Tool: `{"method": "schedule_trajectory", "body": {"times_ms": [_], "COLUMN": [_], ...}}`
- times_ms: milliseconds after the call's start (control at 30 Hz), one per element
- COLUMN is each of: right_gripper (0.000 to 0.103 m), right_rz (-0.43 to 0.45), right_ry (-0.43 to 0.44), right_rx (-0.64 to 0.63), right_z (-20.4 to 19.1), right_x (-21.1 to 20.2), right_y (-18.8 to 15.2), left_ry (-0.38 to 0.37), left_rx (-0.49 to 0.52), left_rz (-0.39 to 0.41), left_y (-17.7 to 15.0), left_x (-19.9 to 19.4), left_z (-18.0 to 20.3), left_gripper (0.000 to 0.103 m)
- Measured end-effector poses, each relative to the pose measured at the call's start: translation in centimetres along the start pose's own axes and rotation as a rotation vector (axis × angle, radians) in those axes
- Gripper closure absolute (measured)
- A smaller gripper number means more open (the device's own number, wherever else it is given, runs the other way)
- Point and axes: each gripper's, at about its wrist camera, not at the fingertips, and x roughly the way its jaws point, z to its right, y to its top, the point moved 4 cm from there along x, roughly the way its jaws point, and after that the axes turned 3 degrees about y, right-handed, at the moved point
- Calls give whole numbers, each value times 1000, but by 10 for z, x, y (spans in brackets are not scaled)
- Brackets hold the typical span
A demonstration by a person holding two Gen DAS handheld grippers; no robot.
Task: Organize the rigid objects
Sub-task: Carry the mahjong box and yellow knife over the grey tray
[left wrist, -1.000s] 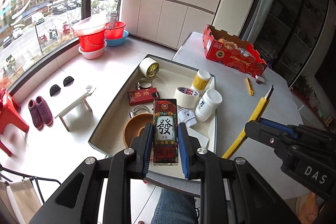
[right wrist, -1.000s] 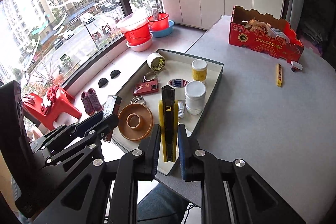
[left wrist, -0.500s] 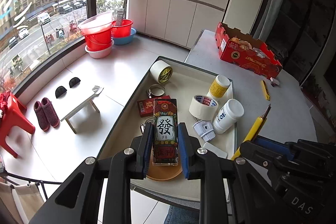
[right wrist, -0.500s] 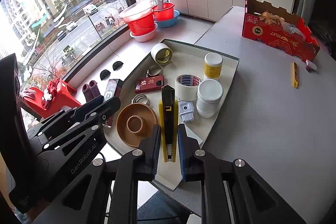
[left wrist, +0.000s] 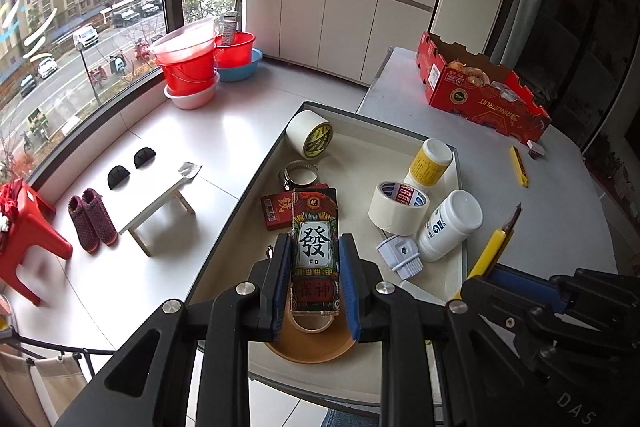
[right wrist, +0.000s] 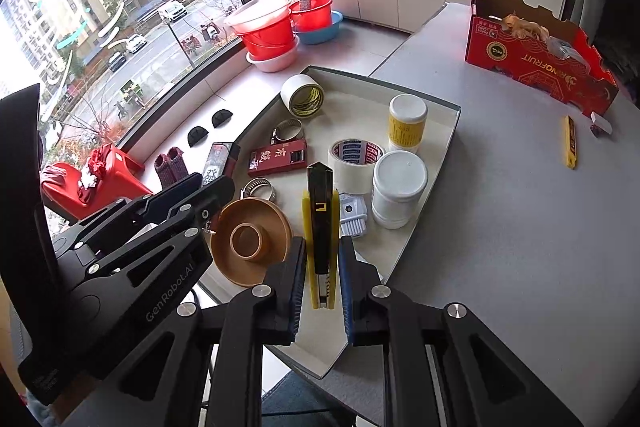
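Observation:
My left gripper (left wrist: 314, 255) is shut on a tall card box (left wrist: 315, 247) printed with a large Chinese character, held over the beige tray (left wrist: 360, 143). It also shows in the right wrist view (right wrist: 188, 195). My right gripper (right wrist: 320, 259) is shut on a yellow and black utility knife (right wrist: 320, 219), held above the tray's near edge; the knife also shows in the left wrist view (left wrist: 494, 247). The tray (right wrist: 436, 155) holds two tape rolls (right wrist: 354, 163), two white bottles (right wrist: 398, 187), a red box (right wrist: 278, 157), a wooden dish (right wrist: 252, 241), hose clamps and a small brush.
A red cardboard fruit box (right wrist: 536, 63) stands at the far end of the grey table (right wrist: 520, 227). A second yellow knife (right wrist: 570, 141) lies near it. To the left are the floor, red basins (left wrist: 188, 67), a small stool and a window.
Both grippers have moved forward over the tray, each holding its object. The tray and its contents now sit closer and lower in both views.

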Motion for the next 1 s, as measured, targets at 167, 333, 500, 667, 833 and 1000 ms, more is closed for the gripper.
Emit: {"method": "schedule_trajectory", "body": {"times_ms": [167,333,500,667,833,1000], "right_gripper": [86,86,86,86,86,86], "right_rz": [-2,-1,-7,-20,-32,-48], "right_ry": [-2,-2,-5,-4,-8,-16], "right_rx": [-2,-7,-10,-13,-17,-8], "right_z": [0,0,-1,-1,1,7], "right_x": [1,3,8,15,20,30], "right_y": [1,2,4,6,6,7], "left_ry": [25,66,81,98,106,114], "left_rx": [19,44,60,66,68,78], "left_rz": [7,8,1,-5,-16,-34], "left_y": [2,5,6,8,11,11], "left_x": [2,7,13,19,26,36], "left_z": [3,4,6,6,5,7], "left_gripper": [78,78,78,78,78,78]}}
